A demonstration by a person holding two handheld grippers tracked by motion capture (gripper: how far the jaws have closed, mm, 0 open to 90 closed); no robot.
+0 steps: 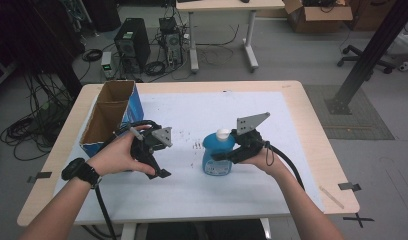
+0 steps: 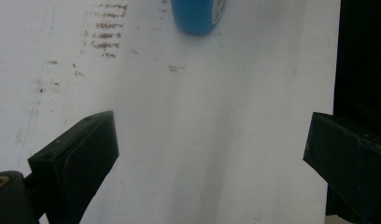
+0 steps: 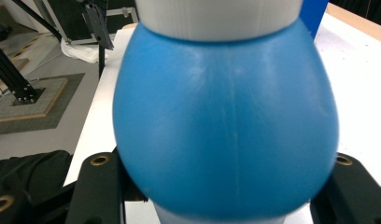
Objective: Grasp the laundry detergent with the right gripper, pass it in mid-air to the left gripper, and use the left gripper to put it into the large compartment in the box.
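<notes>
A blue bottle (image 1: 218,156) with a white cap (image 1: 223,134) stands upright on the white sheet (image 1: 202,110) near the table's middle. My right gripper (image 1: 226,156) comes in from the bottle's right, with its jaws shut on the bottle's rounded body. Seen close up in the right gripper view, the bottle (image 3: 226,126) sits between the two black jaws of the right gripper (image 3: 223,186). My left gripper (image 1: 154,162) hovers left of the bottle, open, with nothing between its jaws. The left gripper (image 2: 209,140) looks down on bare sheet, with the bottle's base (image 2: 197,16) farther off.
An open cardboard box (image 1: 109,117) with a blue side stands at the table's left. Small brown marks (image 1: 197,146) dot the sheet between the grippers. Beyond the table's far edge the floor holds a computer tower (image 1: 132,42), cables and another desk.
</notes>
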